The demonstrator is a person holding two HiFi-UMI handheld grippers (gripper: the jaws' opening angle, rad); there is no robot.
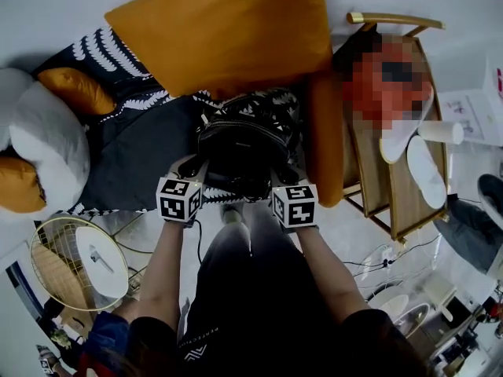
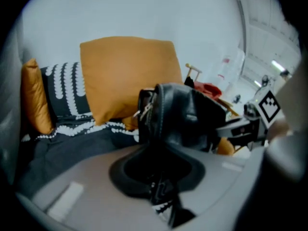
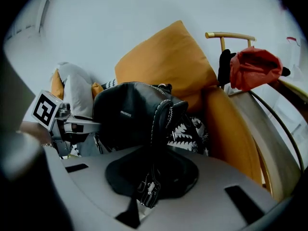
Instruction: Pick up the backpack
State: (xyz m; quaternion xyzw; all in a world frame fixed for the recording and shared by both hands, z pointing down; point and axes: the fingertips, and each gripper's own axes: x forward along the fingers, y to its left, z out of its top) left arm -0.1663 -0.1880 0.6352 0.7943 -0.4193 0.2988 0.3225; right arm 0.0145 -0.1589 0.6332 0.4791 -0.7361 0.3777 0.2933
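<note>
Presently, the black backpack (image 1: 247, 144) sits just in front of the orange cushion (image 1: 224, 26). The left gripper (image 1: 194, 167) has its jaws nearly together, clamped on a strap (image 2: 161, 194) of the backpack. The right gripper (image 1: 281, 175) is likewise narrow, pinching the second strap (image 3: 147, 189). Both grippers are on the side of the backpack away from the cushion.
</note>
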